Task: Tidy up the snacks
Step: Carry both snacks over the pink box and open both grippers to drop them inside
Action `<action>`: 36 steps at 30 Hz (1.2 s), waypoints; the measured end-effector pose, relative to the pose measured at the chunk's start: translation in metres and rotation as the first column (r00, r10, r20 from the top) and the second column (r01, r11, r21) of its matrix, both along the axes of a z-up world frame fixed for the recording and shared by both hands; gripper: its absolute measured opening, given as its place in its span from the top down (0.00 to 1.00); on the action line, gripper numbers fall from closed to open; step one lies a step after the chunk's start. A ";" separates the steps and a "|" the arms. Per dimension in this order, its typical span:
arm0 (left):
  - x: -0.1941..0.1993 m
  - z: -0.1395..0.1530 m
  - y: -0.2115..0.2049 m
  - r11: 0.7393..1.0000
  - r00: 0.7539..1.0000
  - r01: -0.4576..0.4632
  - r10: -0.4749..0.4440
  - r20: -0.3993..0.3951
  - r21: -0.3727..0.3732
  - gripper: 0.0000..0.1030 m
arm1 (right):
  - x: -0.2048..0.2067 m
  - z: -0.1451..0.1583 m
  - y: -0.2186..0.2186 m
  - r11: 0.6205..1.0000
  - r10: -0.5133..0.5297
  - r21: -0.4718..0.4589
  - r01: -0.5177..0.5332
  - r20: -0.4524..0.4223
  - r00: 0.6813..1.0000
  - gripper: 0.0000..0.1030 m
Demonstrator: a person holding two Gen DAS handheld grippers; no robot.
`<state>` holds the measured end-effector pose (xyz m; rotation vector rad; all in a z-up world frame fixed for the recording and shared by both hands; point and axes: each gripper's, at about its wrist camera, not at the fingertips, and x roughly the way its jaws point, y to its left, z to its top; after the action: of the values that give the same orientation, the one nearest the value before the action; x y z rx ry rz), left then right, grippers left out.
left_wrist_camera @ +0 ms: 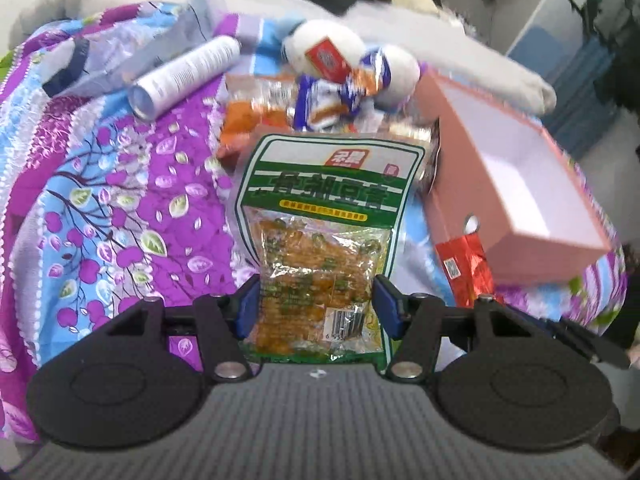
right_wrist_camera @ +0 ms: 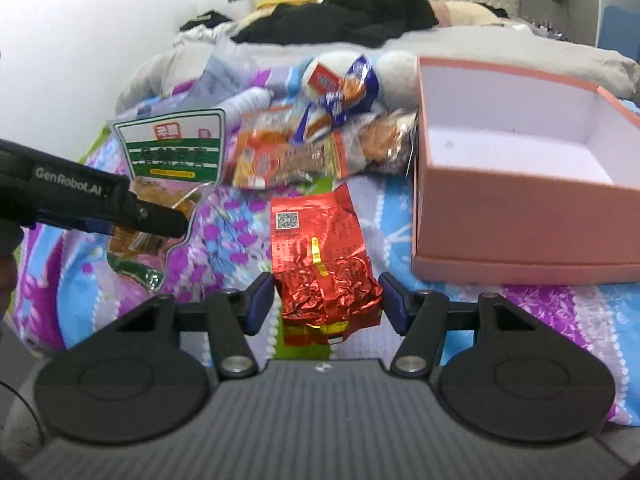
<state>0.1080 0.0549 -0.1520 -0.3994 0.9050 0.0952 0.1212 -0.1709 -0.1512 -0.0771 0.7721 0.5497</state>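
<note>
My left gripper (left_wrist_camera: 314, 306) is shut on a green snack bag (left_wrist_camera: 320, 216) with orange pieces inside, held above the bedspread; the bag also shows in the right wrist view (right_wrist_camera: 172, 152). My right gripper (right_wrist_camera: 326, 304) has its jaws on both sides of a crinkled red foil packet (right_wrist_camera: 320, 256); the packet also shows in the left wrist view (left_wrist_camera: 464, 272). An open pink box (right_wrist_camera: 520, 200), white and empty inside, sits to the right (left_wrist_camera: 520, 184). A pile of snack packets (right_wrist_camera: 320, 140) lies behind.
A floral purple and blue bedspread (left_wrist_camera: 100, 200) covers the surface. A white cylindrical can (left_wrist_camera: 184, 76) lies at the back left. White plush balls (left_wrist_camera: 332, 48) sit behind the snack pile. Dark clothes (right_wrist_camera: 344, 12) and grey bedding lie at the back.
</note>
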 end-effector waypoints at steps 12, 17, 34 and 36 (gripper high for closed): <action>-0.005 0.055 -0.007 0.999 0.995 -0.016 0.020 0.101 -0.034 0.38 | 0.002 0.055 -0.010 0.995 -0.052 0.088 0.043 0.102 0.993 0.42; 0.001 0.076 -0.014 0.999 0.988 -0.002 0.008 0.152 -0.041 0.38 | 0.005 0.072 -0.011 0.993 -0.060 0.109 0.044 0.148 0.987 0.42; 0.057 0.128 -0.050 0.994 0.953 0.084 -0.059 0.296 -0.073 0.38 | 0.043 0.113 -0.045 0.979 -0.168 0.163 0.125 0.279 0.945 0.42; 0.069 0.128 -0.060 0.992 0.952 0.110 -0.086 0.294 -0.064 0.38 | 0.049 0.112 -0.051 0.976 -0.185 0.167 0.142 0.280 0.942 0.42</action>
<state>0.1766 -0.0048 -0.0238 -0.4292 0.6367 -0.0905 0.1705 -0.2219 -0.0392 0.0398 0.4406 0.4212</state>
